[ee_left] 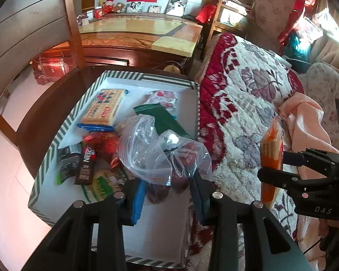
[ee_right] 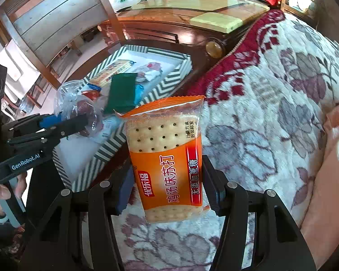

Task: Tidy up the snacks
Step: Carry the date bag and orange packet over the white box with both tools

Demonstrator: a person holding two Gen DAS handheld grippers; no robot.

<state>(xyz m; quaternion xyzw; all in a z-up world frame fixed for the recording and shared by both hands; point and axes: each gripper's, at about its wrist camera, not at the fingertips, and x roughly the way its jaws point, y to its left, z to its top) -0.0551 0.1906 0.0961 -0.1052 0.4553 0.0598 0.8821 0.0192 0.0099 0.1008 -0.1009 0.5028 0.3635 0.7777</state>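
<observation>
A striped-rim box [ee_left: 56,135] holds several snacks: a blue cracker pack [ee_left: 104,109], a green packet [ee_left: 162,119], a Nescafe stick [ee_left: 85,164]. My left gripper [ee_left: 167,192] is shut on a clear plastic bag of red dates [ee_left: 160,155], held over the box. My right gripper [ee_right: 167,192] is shut on an orange soda cracker pack [ee_right: 167,160], held upright above the floral blanket [ee_right: 271,103], right of the box [ee_right: 115,144]. The right gripper and its pack [ee_left: 271,158] also show in the left wrist view; the left gripper [ee_right: 63,124] shows in the right wrist view.
The box sits on a dark wooden stool [ee_left: 56,94] beside the blanket-covered bed [ee_left: 244,103]. A glass-topped cabinet [ee_left: 135,29] stands behind. A pink cloth [ee_left: 309,131] lies on the bed at right. A chair frame [ee_left: 72,22] rises at left.
</observation>
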